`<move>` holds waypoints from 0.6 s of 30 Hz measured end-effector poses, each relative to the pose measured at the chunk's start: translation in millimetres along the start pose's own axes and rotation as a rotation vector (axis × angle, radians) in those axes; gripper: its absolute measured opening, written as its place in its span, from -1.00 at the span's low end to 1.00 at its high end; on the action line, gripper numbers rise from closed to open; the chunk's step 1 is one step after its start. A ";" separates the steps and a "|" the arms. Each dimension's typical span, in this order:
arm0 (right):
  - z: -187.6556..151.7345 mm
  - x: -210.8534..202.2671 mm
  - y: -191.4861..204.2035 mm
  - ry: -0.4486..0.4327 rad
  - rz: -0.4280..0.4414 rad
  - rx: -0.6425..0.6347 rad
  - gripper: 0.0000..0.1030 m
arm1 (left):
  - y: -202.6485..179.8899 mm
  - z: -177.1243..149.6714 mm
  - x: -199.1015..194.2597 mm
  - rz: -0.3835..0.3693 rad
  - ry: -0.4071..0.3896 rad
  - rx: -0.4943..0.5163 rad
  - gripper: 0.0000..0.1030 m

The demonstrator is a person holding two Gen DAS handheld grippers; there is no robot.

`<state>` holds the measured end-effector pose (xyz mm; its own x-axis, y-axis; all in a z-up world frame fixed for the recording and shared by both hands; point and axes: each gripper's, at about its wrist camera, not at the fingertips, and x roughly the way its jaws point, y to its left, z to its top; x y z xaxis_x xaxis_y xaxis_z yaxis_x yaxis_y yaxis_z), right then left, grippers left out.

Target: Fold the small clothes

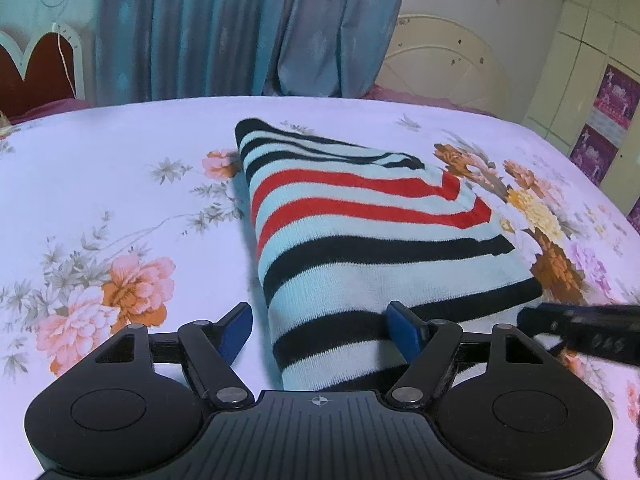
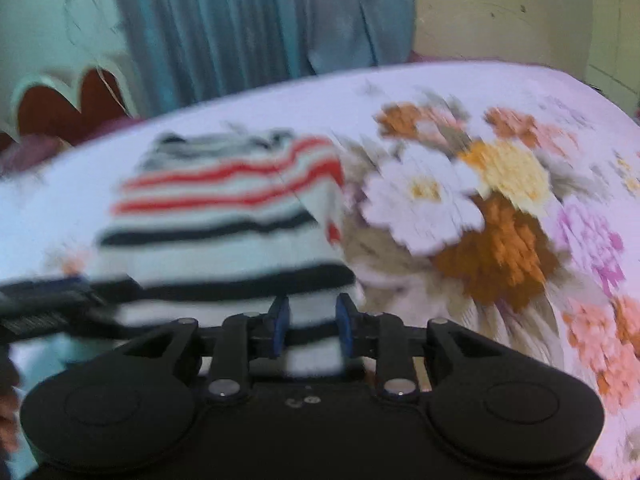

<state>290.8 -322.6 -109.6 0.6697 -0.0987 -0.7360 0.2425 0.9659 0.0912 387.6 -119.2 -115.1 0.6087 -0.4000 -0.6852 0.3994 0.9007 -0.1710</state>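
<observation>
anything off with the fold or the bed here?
Mostly tidy. The striped garment lies folded on the floral bedsheet, but its far right corner is skewed: stripes bend at an angle and a layer edge peeks out, so the fold isn't square. No damage or spill shows. The right wrist view is motion-blurred.

This is looking like a bedroom in a home. A bed (image 1: pixel 120 152) is filling most of both views, its pale sheet (image 1: pixel 360 112) printed with large orange, pink and yellow flowers. Long blue curtains (image 1: pixel 240 28) are hanging behind it. A cream headboard (image 1: pixel 448 60) with curved mouldings is standing at the far right, beside pale panelled cupboard doors (image 1: pixel 580 60) that are carrying purple posters (image 1: pixel 614 98).
</observation>
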 end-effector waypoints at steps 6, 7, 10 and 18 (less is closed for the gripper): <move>-10.0 -3.8 -10.7 0.041 -0.024 0.069 -0.29 | -3.6 -5.5 -5.9 -0.001 0.020 0.037 0.42; -8.8 -11.8 -10.2 0.023 -0.021 0.067 -0.34 | -4.9 -5.7 -8.0 0.002 0.019 0.046 0.42; -0.5 -32.0 -6.5 -0.033 -0.026 0.034 -0.30 | -7.6 -2.2 -18.0 0.005 0.008 0.046 0.42; 47.4 -28.2 5.6 -0.112 0.047 -0.060 -0.44 | -16.6 34.0 -22.9 0.013 -0.048 0.037 0.42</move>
<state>306.6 -325.8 -56.6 0.7543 -0.0755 -0.6522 0.1687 0.9823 0.0814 390.4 -130.8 -72.5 0.6455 -0.3970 -0.6525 0.4159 0.8992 -0.1357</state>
